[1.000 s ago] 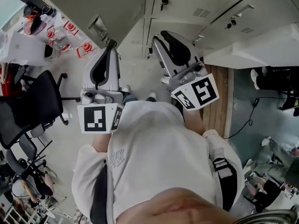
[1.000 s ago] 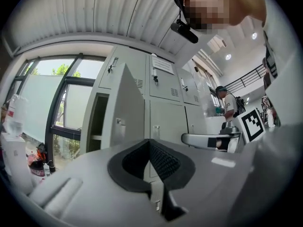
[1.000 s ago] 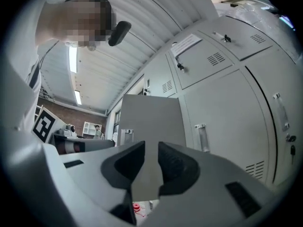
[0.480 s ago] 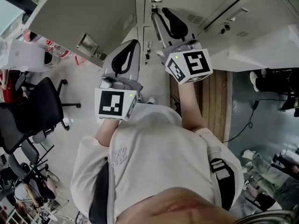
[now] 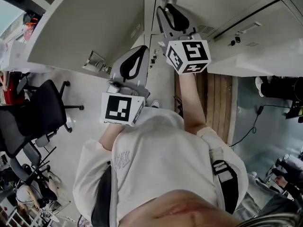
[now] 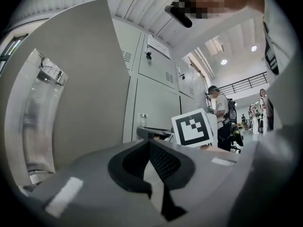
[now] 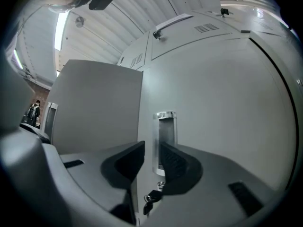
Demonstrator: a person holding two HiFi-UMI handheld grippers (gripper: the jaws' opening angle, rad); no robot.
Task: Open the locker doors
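Right claw (image 7: 151,150) has moved up to the handle (image 7: 165,126) of the closed door (image 7: 218,103). Its jaws have just been opening and stand narrowly apart, gripping nothing, so grasping likely comes next. Left claw (image 6: 150,143) is pinched shut.

**Head view.** At 7 o'clock, an emblem (image 5: 120,160) of interlocked letters, apparently "NY", is printed pale on the person's white top (image 5: 163,167). It is the only lettering that can be read.

At 9 o'clock, close to centre, the cube (image 5: 118,109) of the left gripper (image 5: 138,48) shows a black-and-white square marker. This is a coded block pattern without letters or numerals. At 1 o'clock, the cube (image 5: 189,56) of the right gripper (image 5: 165,7) shows two such markers on adjoining faces.

**Left gripper view.** One of the right cube's markers appears at 4 o'clock. At 12 o'clock, a white label (image 6: 158,46) is fixed on a grey locker door (image 6: 156,67). Its print is too small to read.
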